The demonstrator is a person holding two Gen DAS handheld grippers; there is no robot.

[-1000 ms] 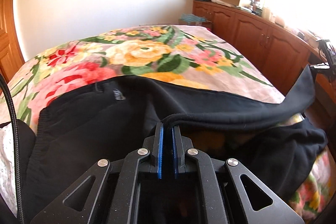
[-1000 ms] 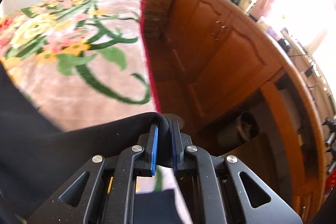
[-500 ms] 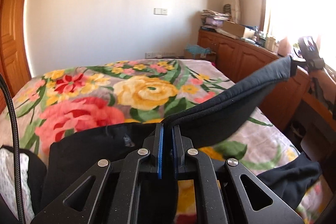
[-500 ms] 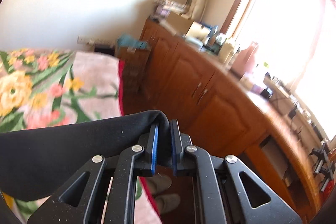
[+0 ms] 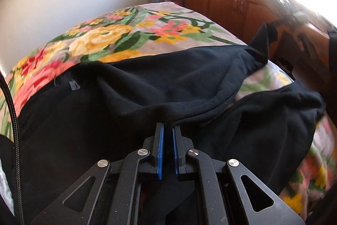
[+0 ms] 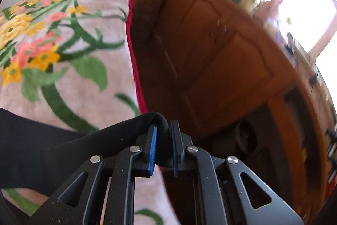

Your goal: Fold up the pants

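Lowered since half a second ago, both tongs have brought the black pants [image 5: 147, 85] down from the raised, stretched position onto the floral bed [image 5: 126, 35]; the fabric now lies slack across the blanket instead of hanging taut in the air.

Left tongs [image 5: 167, 130]: blue pads nearly together, clamped on a hem edge of the pants at 6 o'clock in the left view. The pinched fabric itself is mostly hidden between the pads.

Right tongs [image 6: 163, 125]: jaws opening, with a rolled fold of the pants [image 6: 52, 147] between the pads; the left pad [image 6: 152, 147] touches cloth, and a gap shows at the right pad. In the left view these tongs appear only as a blur at 2 o'clock, where a peak of fabric stands up.

Pants location: spread across the near half of the bed, from 9 o'clock to 3 o'clock in the left view, with a small grey logo [image 5: 73, 84] at 9 o'clock. One portion is folded over another; the lower layer spills toward 3 o'clock near the bed edge.

Hard to make out: the right view is motion-blurred; items on top of the wooden cabinets [image 6: 210, 52] at 1 o'clock cannot be identified. A dark cavity under the cabinet run at 4 o'clock holds something indistinct. A black cable [image 5: 12, 119] is cut off at 9 o'clock.
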